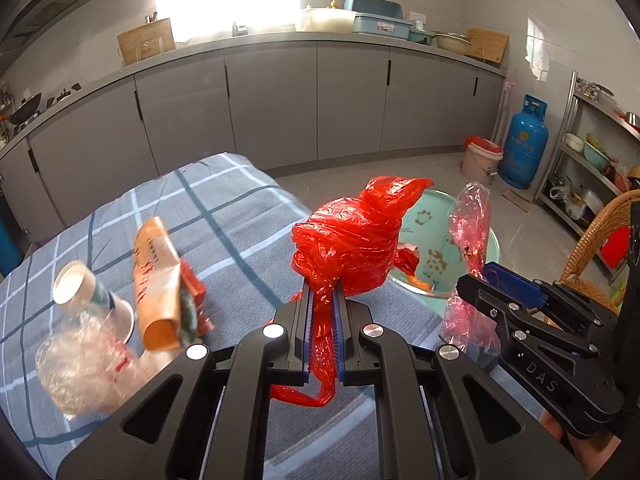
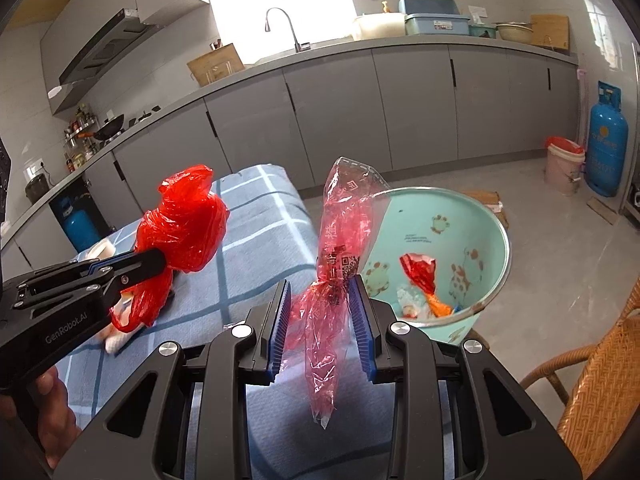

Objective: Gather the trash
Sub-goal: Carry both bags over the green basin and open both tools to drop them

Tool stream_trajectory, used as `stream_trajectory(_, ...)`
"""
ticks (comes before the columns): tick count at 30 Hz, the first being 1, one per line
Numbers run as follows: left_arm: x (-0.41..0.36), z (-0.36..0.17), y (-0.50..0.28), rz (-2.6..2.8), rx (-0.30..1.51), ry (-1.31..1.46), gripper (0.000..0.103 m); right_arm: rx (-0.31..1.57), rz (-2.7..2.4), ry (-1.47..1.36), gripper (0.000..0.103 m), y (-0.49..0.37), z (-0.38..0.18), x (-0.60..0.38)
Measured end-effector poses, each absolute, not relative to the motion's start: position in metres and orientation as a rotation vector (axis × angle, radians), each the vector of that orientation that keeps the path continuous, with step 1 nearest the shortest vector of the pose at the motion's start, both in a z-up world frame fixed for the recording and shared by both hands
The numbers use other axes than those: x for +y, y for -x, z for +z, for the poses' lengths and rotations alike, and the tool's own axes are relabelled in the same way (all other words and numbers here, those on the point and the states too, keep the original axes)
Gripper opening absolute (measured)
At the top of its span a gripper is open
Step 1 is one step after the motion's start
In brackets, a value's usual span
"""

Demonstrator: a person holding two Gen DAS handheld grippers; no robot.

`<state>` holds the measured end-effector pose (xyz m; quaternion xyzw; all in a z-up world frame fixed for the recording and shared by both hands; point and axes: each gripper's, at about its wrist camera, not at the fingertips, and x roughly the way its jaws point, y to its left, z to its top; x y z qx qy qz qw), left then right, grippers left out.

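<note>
The left gripper (image 1: 322,304) is clamped tight on the twisted neck of a crumpled red plastic bag (image 1: 352,236), so the bulk stands clear above the checked tablecloth (image 1: 224,208). The right gripper (image 2: 322,308) pinches a clear pink printed wrapper (image 2: 344,236) at its gathered waist, jaws partly apart; both ends hang free. Both items are carried near the mint-green bin (image 2: 502,240), which sits just off the table edge and already contains scraps. A paper cup (image 1: 86,292), an orange packet (image 1: 158,280) and crumpled clear film (image 1: 80,364) lie uncollected on the cloth.
</note>
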<state>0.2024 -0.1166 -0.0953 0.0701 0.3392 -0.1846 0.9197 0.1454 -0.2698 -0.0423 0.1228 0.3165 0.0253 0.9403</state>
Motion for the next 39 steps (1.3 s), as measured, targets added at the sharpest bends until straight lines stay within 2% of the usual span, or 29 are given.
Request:
stream_trajectory(19, -0.196, -0.099, -0.264, -0.463, 0.72, -0.175, 0.009, 0.68, -0.041, -0.261, 0.031, -0.207, -0.057, -0.339)
stream_trajectory(32, -0.236, -0.136, -0.302, -0.489, 0.799, -0.194, 0.01, 0.721, -0.081, -0.261, 0.031, -0.232, -0.079, -0.369)
stream_trajectory(34, -0.238, -0.14, -0.305, -0.486, 0.808, -0.195, 0.013, 0.719, -0.087, -0.263, 0.032, -0.231, -0.083, -0.371)
stream_trajectory(36, -0.24, -0.143, -0.307, -0.487, 0.815, -0.195, 0.017, 0.723, -0.09, -0.27, 0.044, -0.23, -0.086, -0.373)
stream_trajectory(39, -0.239, -0.145, -0.305, -0.486, 0.819, -0.194, 0.039, 0.721, -0.102, -0.275, 0.044, -0.227, -0.087, -0.375)
